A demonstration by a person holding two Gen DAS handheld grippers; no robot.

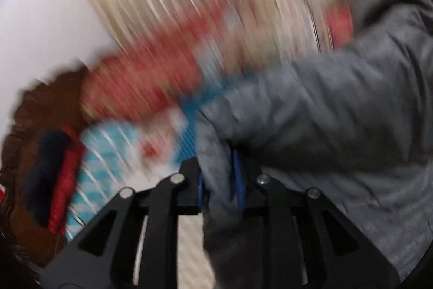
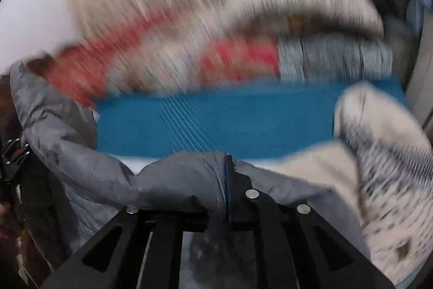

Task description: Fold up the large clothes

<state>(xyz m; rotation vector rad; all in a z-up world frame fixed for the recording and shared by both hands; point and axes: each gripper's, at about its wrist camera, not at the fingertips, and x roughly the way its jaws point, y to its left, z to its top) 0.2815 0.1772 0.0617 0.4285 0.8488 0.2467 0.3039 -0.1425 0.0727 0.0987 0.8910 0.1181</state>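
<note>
A large grey padded jacket [image 1: 338, 110] fills the right of the left wrist view. My left gripper [image 1: 219, 178] is shut on a fold of it, with grey cloth pinched between the blue pads. In the right wrist view the same grey jacket [image 2: 173, 180] drapes over the fingers, and my right gripper [image 2: 227, 180] is shut on its edge. Its pale patterned lining [image 2: 379, 175] hangs at the right. Both views are motion-blurred.
A blue cloth surface [image 2: 216, 118] lies ahead in the right wrist view. Red and white patterned fabrics [image 1: 143, 80], a brown garment [image 1: 46, 110] and a turquoise striped piece [image 1: 108, 153] lie at the left. Grey folded clothes [image 2: 333, 58] are piled beyond.
</note>
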